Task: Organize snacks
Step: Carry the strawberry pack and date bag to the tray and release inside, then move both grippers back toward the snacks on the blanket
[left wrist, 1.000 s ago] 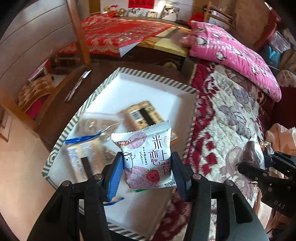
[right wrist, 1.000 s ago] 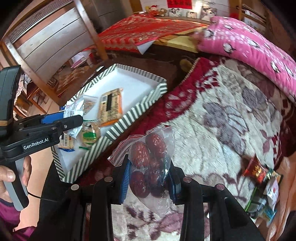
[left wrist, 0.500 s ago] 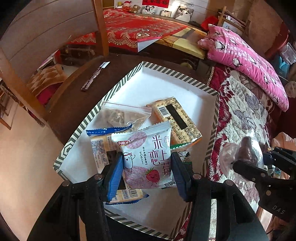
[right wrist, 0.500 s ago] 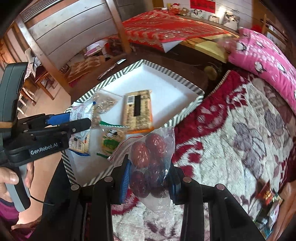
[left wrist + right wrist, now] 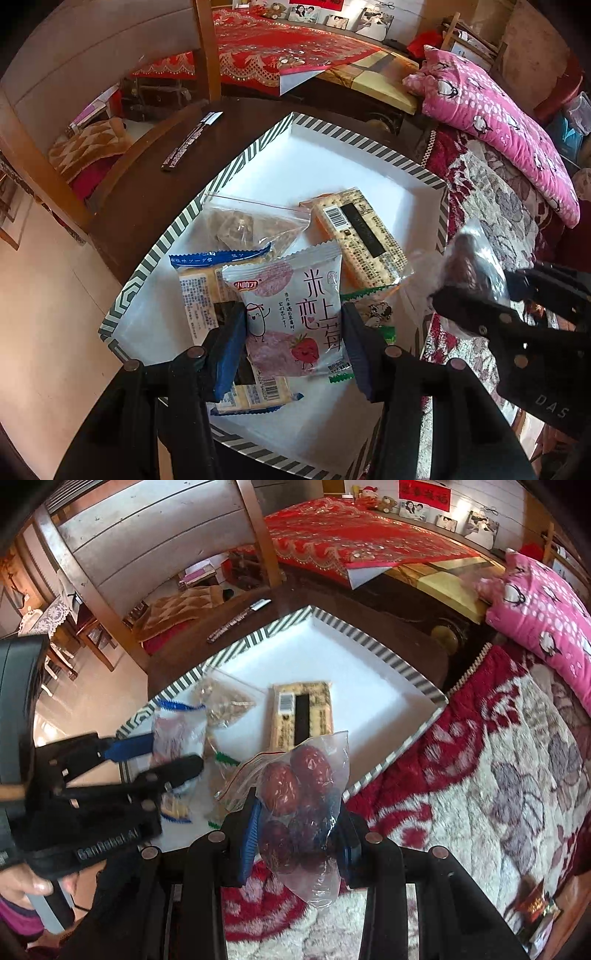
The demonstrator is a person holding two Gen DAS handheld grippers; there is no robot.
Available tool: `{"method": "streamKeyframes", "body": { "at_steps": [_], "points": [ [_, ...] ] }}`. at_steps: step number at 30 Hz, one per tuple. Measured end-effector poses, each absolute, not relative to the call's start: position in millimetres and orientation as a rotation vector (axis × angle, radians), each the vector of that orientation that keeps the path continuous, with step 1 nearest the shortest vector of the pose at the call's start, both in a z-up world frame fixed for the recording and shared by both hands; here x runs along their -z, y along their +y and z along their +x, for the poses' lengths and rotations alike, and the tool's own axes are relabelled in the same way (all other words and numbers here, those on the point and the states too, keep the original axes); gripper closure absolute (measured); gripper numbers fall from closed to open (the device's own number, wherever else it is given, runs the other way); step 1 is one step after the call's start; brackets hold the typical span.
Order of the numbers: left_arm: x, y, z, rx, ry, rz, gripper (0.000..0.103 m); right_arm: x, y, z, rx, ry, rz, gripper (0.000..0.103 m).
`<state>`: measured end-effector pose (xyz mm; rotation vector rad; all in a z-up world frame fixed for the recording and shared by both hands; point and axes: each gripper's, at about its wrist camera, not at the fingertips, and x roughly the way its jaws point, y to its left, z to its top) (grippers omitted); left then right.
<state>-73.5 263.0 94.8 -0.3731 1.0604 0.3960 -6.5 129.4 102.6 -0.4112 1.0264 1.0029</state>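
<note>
My left gripper [image 5: 293, 338] is shut on a white and pink strawberry rice snack packet [image 5: 291, 310] and holds it above the near part of a white tray with a green-striped rim [image 5: 243, 158]. My right gripper [image 5: 295, 827] is shut on a clear bag of red dates [image 5: 299, 797], held over the tray's right edge [image 5: 391, 760]. The bag of dates also shows at the right of the left wrist view [image 5: 469, 258]. In the tray lie a cracker pack [image 5: 358, 236], a clear bag of brown pieces [image 5: 247, 225], a blue-edged biscuit pack [image 5: 207, 295] and a small green packet [image 5: 376, 314].
The tray sits on a dark round wooden table [image 5: 147, 199] with a thin dark stick-like object [image 5: 190, 142] on it. A red floral blanket [image 5: 498, 775] lies to the right, with loose snack packets [image 5: 535, 912] on it. A pink pillow [image 5: 491, 122] lies behind, and a wooden chair [image 5: 147, 535] stands beyond.
Both grippers have moved left, over the tray, carrying their packets. The bag of dates went from above the blanket to the tray's right edge, closer to the left gripper.
</note>
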Motion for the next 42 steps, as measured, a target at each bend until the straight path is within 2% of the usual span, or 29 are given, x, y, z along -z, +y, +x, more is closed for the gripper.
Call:
{"method": "streamKeyframes", "body": {
  "at_steps": [14,18,20,22,24,27,42],
  "points": [
    [-87.1,273.9,-68.6,-0.424,1.075,-0.373,0.051,-69.4,170.3,14.5,-1.015,1.102,-0.386,0.064],
    [-85.2,278.5,-70.1,-0.452,1.081,-0.382,0.037,-65.9,164.6,18.2,-0.997,1.116,-0.36,0.057],
    [-84.9,282.4,-72.3,-0.455,1.078,-0.409,0.034,-70.2,158.3,19.7,-0.99,1.11,-0.339,0.049],
    [-86.2,283.2,-73.4,-0.467,1.07,-0.414,0.027,-77.2,150.4,21.3,-0.987,1.106,-0.306,0.046],
    [-89.7,281.0,-74.9,-0.476,1.055,-0.402,0.026,-83.8,143.4,22.2,-0.992,1.101,-0.276,0.041],
    [-95.4,275.1,-76.1,-0.486,1.037,-0.365,0.022,-95.1,131.2,19.0,-0.991,1.075,-0.262,0.04],
    [-120.7,218.7,-66.8,-0.404,0.95,-0.326,0.014,-114.2,39.1,9.0,-0.901,1.021,-0.182,0.036]
  ]
}}
